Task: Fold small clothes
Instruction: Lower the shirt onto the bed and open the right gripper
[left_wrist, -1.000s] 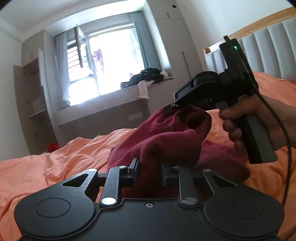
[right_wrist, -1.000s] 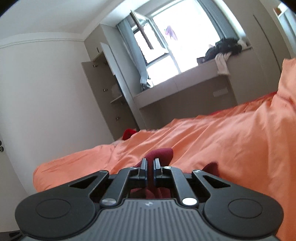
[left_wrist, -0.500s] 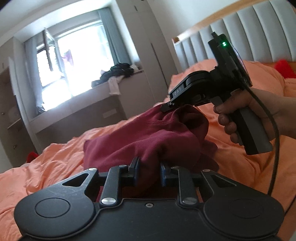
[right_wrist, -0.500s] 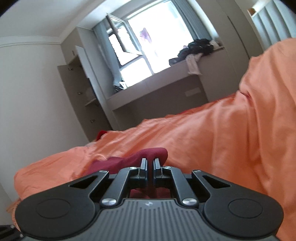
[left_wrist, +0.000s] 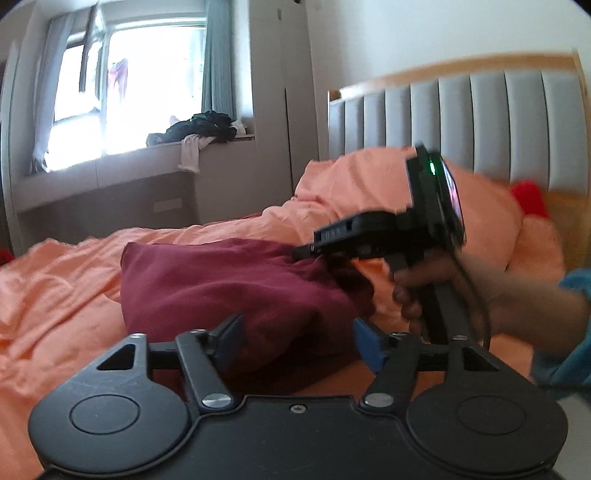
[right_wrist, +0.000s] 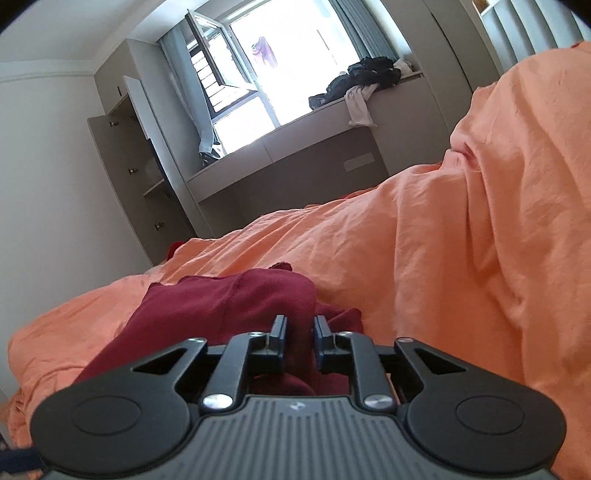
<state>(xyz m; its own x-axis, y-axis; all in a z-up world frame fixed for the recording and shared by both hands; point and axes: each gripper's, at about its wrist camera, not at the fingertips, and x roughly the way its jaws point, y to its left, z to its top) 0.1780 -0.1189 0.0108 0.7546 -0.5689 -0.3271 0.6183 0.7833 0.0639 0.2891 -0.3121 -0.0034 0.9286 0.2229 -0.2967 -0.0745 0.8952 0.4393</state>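
The dark red garment (left_wrist: 236, 288) lies bunched on the orange bed (left_wrist: 55, 280). The left gripper (left_wrist: 295, 341) has its jaws wide apart, with cloth between them but not pinched. The right gripper (right_wrist: 298, 338) has its jaws partly open around a fold, and I think it is letting go. One fold looks just laid down. Next, both need a fresh edge to grab.
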